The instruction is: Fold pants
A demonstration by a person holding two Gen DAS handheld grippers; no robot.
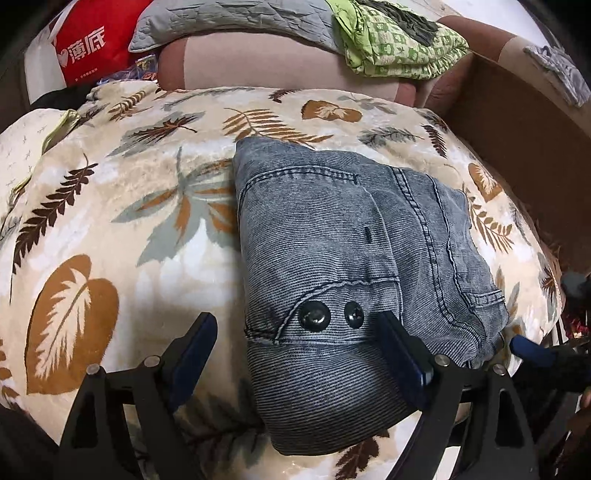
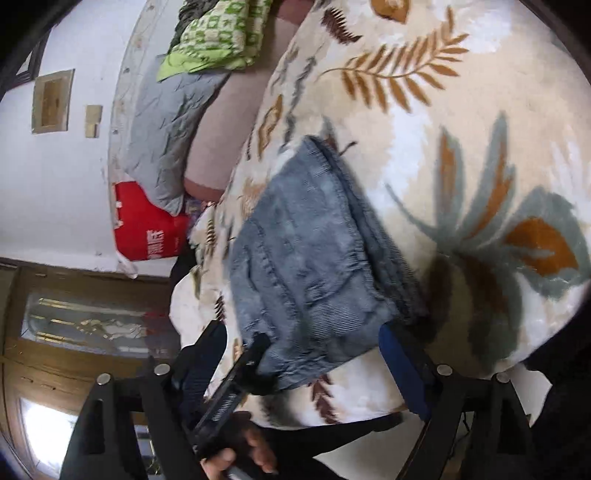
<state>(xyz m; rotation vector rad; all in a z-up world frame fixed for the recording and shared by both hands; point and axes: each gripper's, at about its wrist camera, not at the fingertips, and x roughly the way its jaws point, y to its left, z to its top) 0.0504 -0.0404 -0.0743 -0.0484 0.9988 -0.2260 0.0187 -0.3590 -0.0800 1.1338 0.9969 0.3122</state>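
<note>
Leaf-printed blanket [image 1: 110, 206] fills your workspace, cream with brown and grey fronds, and behind the pants you've got a green checked cloth [image 1: 399, 48], a grey quilted pillow [image 1: 229, 18] and a red bag [image 1: 92, 40]. Your right wrist view is tilted and smeared, so the denim's detail is hard to read there, and the pants' near edge is cut off behind the left tongs' black frame. The pants [image 1: 343, 266] sit folded into a compact blue-grey bundle on the blanket, seams and two dark snaps showing on top. Your left gripper [image 1: 295, 336] stands wide open, gripping nothing, its right finger touching the pants' near end by the snaps. Your right gripper [image 2: 303, 339] is spread wide too, holding nothing, with the pants' near corner lying between its fingers.
</note>
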